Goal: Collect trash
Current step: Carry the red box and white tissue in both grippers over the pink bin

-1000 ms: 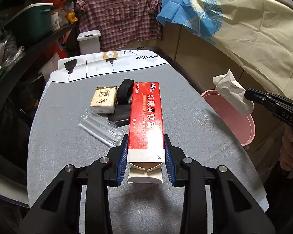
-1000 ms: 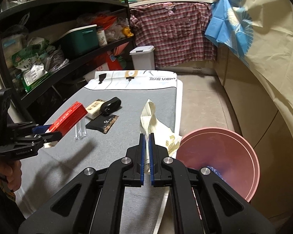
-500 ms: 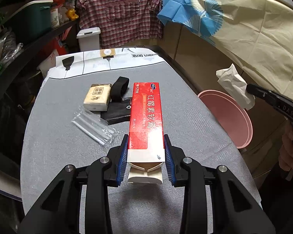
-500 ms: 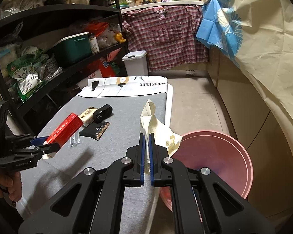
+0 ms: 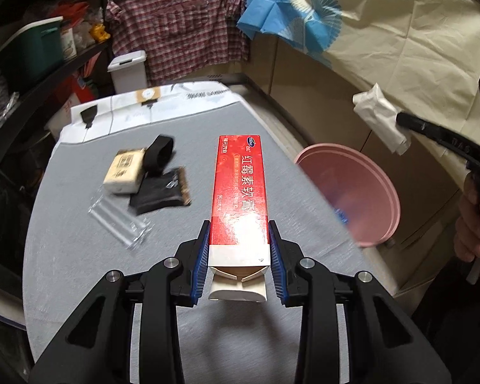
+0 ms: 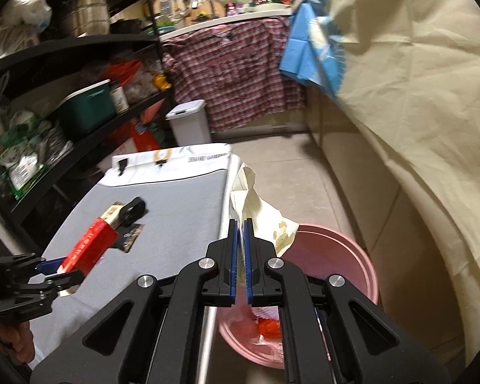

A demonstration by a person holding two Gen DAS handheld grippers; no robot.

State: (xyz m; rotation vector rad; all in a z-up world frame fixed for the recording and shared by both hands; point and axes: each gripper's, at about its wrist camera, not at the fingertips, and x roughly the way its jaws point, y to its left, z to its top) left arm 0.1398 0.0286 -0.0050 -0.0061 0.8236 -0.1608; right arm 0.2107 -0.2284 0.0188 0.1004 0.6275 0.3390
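My left gripper (image 5: pixel 239 252) is shut on a long red carton (image 5: pixel 239 188) with white Chinese print, held clear above the grey table (image 5: pixel 80 256); its open white flap end faces the camera. From the right wrist, the same red carton (image 6: pixel 89 246) shows at lower left. My right gripper (image 6: pixel 240 256) is shut on a crumpled white tissue (image 6: pixel 252 204), which hangs over the rim of the pink bin (image 6: pixel 352 256). In the left wrist view the tissue (image 5: pixel 380 118) hovers above and beyond the pink bin (image 5: pixel 361 192). Some trash lies inside the bin.
On the table lie a beige tissue pack (image 5: pixel 124 169), a black band (image 5: pixel 158 153), a dark wrapper (image 5: pixel 161 192) and a clear plastic sleeve (image 5: pixel 118 220). Black shelves (image 6: pixel 64 96) stand at left, a white lidded bin (image 6: pixel 188 121) behind, draped cloth on the right.
Both grippers have carried their loads to the right, toward the pink bin. The tissue now hangs over the bin's rim, and the bin's inside has come into the right wrist view.
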